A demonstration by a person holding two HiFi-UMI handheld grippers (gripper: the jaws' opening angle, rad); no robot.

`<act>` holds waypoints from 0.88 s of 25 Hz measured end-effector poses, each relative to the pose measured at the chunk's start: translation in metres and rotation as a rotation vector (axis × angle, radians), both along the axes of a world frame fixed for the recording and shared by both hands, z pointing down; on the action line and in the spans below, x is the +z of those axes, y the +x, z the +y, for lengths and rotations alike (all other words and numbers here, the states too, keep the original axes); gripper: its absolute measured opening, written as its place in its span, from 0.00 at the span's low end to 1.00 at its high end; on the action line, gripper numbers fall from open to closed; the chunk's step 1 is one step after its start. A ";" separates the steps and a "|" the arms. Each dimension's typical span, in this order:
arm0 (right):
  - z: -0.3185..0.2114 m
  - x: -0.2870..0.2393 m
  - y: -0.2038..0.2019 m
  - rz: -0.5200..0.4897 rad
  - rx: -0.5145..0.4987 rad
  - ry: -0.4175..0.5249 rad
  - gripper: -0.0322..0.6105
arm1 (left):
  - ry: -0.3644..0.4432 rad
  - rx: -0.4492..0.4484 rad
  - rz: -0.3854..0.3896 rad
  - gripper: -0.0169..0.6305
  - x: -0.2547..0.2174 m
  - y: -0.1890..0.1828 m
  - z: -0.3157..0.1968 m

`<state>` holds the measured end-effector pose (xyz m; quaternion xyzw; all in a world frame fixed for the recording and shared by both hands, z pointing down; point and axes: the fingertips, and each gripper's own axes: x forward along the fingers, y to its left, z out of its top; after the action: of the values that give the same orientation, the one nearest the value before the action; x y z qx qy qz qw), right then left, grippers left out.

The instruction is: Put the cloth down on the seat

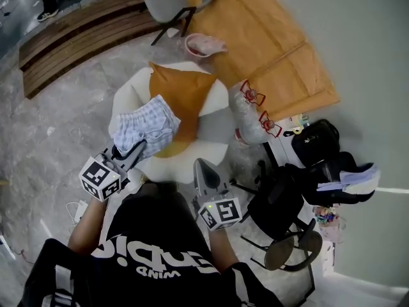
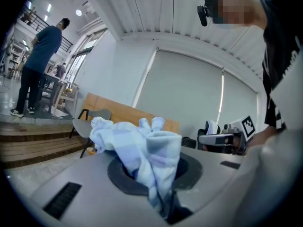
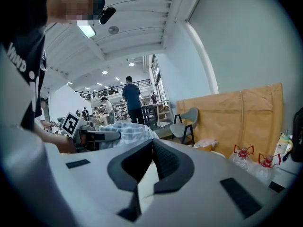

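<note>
Grey marbled floor [image 1: 51,139] lies below, with a white seat [image 1: 214,147] carrying an orange cushion [image 1: 185,89]. My left gripper [image 1: 136,149] is clamped on the checked blue cloth [image 1: 146,124], bunched over the seat's near side, I'd judge for lowering. My right gripper [image 1: 204,166] is closed on nothing and kept clear.

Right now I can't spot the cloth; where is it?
Head view, left: the cloth is in the left gripper, over the seat, overlapping the orange cushion.
</note>
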<state>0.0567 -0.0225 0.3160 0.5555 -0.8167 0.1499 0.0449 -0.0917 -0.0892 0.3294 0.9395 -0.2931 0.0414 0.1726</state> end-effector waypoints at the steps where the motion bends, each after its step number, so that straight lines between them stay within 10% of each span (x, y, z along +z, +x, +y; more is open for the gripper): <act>1: -0.003 -0.001 0.004 0.002 0.000 0.003 0.08 | 0.003 0.004 -0.001 0.12 -0.001 0.005 -0.003; 22: -0.046 0.022 0.057 -0.024 -0.014 -0.027 0.08 | -0.054 0.025 -0.026 0.12 0.016 0.061 -0.034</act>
<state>0.1132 -0.0683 0.3376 0.5472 -0.8190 0.1673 0.0436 -0.0306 -0.1227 0.3450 0.9374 -0.2823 0.0635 0.1936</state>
